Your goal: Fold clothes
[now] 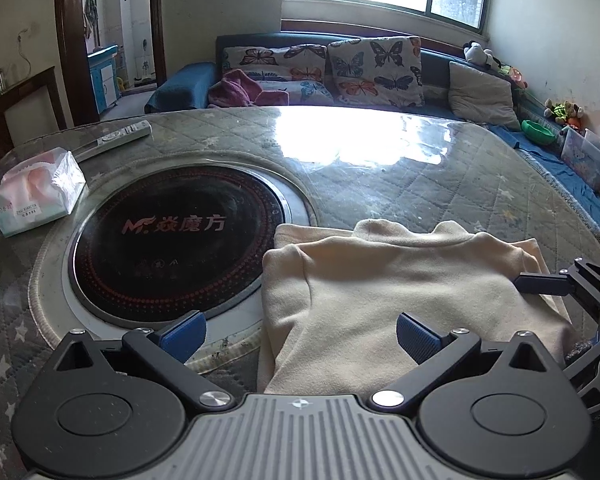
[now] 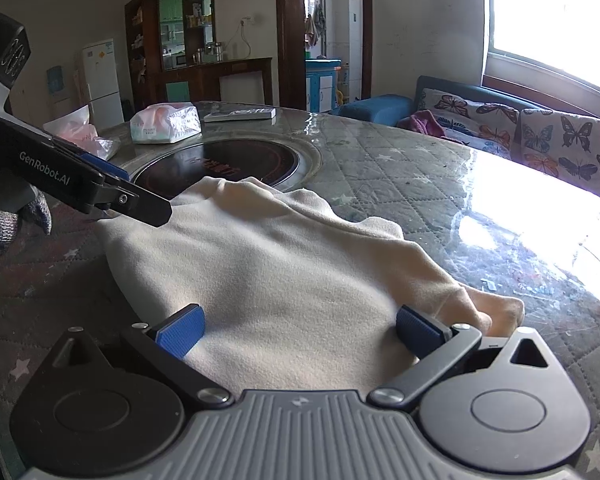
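Sunlight from a wide window glares off the round glass-covered tabletop (image 1: 380, 184) where we work, with a butterfly-cushioned sofa (image 1: 340, 68) behind it. Near the front edge lies the cream garment (image 1: 400, 292), folded into a rough rectangle, its left side overlapping the rim of the black induction cooker (image 1: 172, 240) set into the tabletop. We hold our left gripper (image 1: 300, 336) low and level over the garment's near-left edge, blue pads spread wide, grasping nothing. Our right gripper (image 2: 298, 330) sits low at the garment's right side, also spread wide, with the fabric lying between its fingers but not pinched. In the right wrist view, the left gripper angles down toward the cloth, a gloved hand (image 2: 4, 224) behind it. A tissue pack (image 1: 40, 196) and a remote control (image 1: 116, 138) rest well beyond.
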Tool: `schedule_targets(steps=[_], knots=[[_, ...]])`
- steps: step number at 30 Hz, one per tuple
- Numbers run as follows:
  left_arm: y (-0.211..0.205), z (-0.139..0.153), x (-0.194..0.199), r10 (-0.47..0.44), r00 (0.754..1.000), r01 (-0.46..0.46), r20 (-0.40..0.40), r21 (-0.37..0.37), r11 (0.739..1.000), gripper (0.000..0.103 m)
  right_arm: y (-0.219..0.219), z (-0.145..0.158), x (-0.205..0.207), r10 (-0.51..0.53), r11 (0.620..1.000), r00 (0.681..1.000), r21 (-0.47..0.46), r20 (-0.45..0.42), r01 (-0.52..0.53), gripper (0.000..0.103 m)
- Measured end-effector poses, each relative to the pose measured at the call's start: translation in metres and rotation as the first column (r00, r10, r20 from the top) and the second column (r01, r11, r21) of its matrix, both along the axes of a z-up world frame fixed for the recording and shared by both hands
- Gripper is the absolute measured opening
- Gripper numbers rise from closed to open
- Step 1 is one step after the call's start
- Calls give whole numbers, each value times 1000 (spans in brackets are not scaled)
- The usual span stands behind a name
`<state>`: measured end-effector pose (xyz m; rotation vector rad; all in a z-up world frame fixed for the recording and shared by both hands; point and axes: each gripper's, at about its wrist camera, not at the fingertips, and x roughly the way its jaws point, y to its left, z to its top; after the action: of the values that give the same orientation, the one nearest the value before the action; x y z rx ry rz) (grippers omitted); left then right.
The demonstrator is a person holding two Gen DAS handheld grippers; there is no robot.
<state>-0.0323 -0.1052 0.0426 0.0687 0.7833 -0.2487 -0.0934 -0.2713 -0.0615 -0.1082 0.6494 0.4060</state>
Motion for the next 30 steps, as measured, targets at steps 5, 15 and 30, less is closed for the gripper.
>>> schedule_targets(steps=[5,15,30], knots=[[1,2,0,11,1000,-11,14,8,1000,103,2,6,-2,-20,1000,1000,-10,11,20,103],[2,2,1,4,1000,-4,2,-2,1000,103,2,15,-5,-27,999,1000,-19,8,27,103],[9,-7,6,33,999,-33,-34,-5,999,103,-3,22,-13,-32,999,999,-30,24,33,103]])
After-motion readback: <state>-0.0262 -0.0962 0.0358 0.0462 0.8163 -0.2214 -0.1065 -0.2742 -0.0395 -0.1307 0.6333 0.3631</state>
